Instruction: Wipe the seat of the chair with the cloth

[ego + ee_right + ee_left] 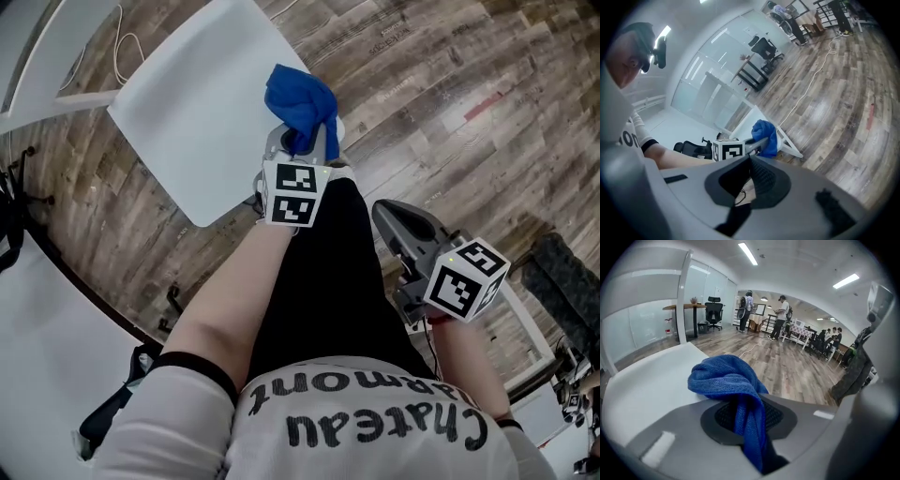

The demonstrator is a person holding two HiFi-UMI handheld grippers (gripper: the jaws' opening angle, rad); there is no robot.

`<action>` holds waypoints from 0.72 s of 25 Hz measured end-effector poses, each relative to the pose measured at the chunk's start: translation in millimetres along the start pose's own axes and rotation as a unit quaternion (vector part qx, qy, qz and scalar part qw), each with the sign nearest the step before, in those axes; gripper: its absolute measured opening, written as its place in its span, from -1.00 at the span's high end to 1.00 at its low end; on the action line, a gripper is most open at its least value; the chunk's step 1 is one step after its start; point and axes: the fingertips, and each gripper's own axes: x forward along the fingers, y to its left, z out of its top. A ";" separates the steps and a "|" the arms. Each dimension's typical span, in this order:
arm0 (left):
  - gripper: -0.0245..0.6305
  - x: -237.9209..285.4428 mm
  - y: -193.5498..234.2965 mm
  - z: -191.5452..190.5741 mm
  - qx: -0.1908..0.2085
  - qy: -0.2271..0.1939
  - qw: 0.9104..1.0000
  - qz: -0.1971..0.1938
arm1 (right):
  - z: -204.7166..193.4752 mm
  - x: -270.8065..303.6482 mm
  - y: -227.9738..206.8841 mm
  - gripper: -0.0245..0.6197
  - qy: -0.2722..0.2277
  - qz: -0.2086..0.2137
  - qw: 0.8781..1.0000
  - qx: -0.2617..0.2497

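Left gripper (pixel 302 142) clamped the cloth (pixel 300 97), bunched beyond its fingers at the seat (pixel 187 103) edge; right gripper (pixel 401 223) was closed, empty; flatter pressing advised.

Bright, even light from ceiling strip lights (pixel 748 253); both gripper views bulge, darkening at the edges.

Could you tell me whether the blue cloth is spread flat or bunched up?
Bunched up: the cloth is a crumpled wad pinched in the left tool, at the white seat edge.
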 end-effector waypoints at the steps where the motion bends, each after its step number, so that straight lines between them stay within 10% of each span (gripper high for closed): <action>1: 0.71 0.6 -3.8 0.7 -0.003 0.003 1.000 -0.011 | -0.7 -0.4 4.5 0.88 -0.004 -0.001 1.000 0.001; 9: 0.70 -3.3 -50.1 11.8 -0.005 0.037 0.988 -0.150 | 10.5 -24.2 34.6 0.87 -0.036 -0.032 0.999 -0.015; 18: 0.70 -116.1 -46.6 142.3 0.005 -0.073 0.979 -0.189 | 77.2 -47.5 100.6 0.87 -0.086 -0.039 0.992 -0.078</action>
